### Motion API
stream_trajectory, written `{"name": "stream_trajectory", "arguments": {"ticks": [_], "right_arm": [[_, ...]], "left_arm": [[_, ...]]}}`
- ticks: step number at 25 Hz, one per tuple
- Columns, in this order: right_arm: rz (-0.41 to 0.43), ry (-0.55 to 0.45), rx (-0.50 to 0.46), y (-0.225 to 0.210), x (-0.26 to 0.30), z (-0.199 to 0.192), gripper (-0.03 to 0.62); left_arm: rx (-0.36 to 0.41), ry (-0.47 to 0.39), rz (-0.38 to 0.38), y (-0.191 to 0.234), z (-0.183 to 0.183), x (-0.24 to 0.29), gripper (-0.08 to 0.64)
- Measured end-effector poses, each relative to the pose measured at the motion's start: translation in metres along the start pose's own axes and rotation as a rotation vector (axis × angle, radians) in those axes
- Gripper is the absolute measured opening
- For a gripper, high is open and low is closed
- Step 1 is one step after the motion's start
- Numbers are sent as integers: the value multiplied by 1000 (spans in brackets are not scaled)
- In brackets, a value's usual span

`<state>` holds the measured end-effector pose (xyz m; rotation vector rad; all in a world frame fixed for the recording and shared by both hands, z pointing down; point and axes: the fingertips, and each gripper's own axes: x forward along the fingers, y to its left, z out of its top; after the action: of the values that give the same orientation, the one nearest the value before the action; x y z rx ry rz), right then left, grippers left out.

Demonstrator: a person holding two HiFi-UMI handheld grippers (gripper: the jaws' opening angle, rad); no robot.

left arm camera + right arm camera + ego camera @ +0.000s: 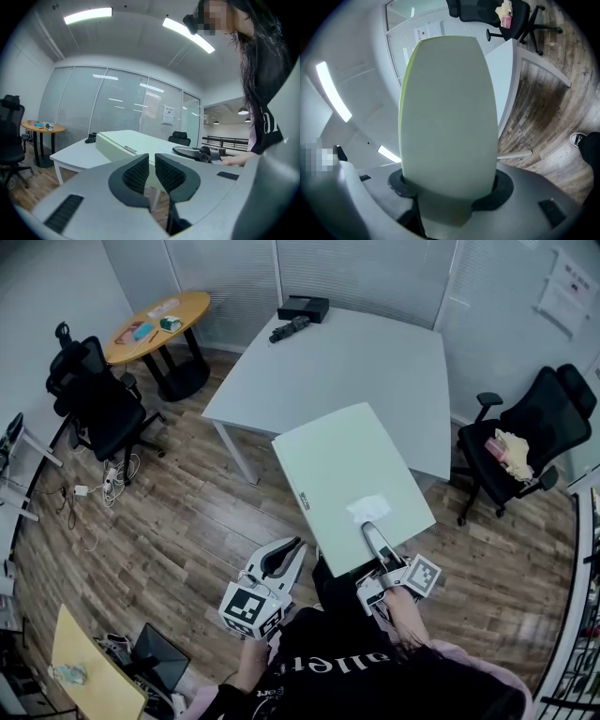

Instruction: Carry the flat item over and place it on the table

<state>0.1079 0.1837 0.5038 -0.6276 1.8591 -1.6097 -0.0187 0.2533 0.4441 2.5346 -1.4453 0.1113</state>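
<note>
The flat item is a large pale green board [342,474] held level above the wood floor, its far end overlapping the near edge of the white table [347,362]. My right gripper [373,535] is shut on the board's near edge, beside a white patch [368,508]. In the right gripper view the board [447,112] fills the space between the jaws of the right gripper [450,187]. My left gripper [286,557] hangs to the board's left, shut and empty. The left gripper view shows the left gripper [151,161] with its pads together, and beyond it the board [126,143] and the table [77,152].
A black box [303,307] and a dark item [289,329] lie at the table's far end. Black office chairs stand at the right [525,437] and left [98,404]. A round wooden table [159,324] is at the back left, with cables [108,479] on the floor.
</note>
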Motion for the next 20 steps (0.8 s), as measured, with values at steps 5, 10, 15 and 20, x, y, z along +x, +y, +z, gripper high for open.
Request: {"name": "stream_trajectory", "arguments": {"ticks": [5, 10, 15, 20], "right_arm": [[3, 22, 15, -17, 48, 18, 285], [4, 45, 24, -31, 114, 51, 285], [9, 72, 9, -37, 175, 96, 285], [16, 75, 17, -50, 224, 133, 285]], "left_arm": [[-2, 4, 41, 41, 3, 22, 58], [7, -6, 83, 100, 27, 63, 58], [14, -29, 97, 137, 53, 116, 58], [22, 1, 119, 171, 64, 156, 58]]}}
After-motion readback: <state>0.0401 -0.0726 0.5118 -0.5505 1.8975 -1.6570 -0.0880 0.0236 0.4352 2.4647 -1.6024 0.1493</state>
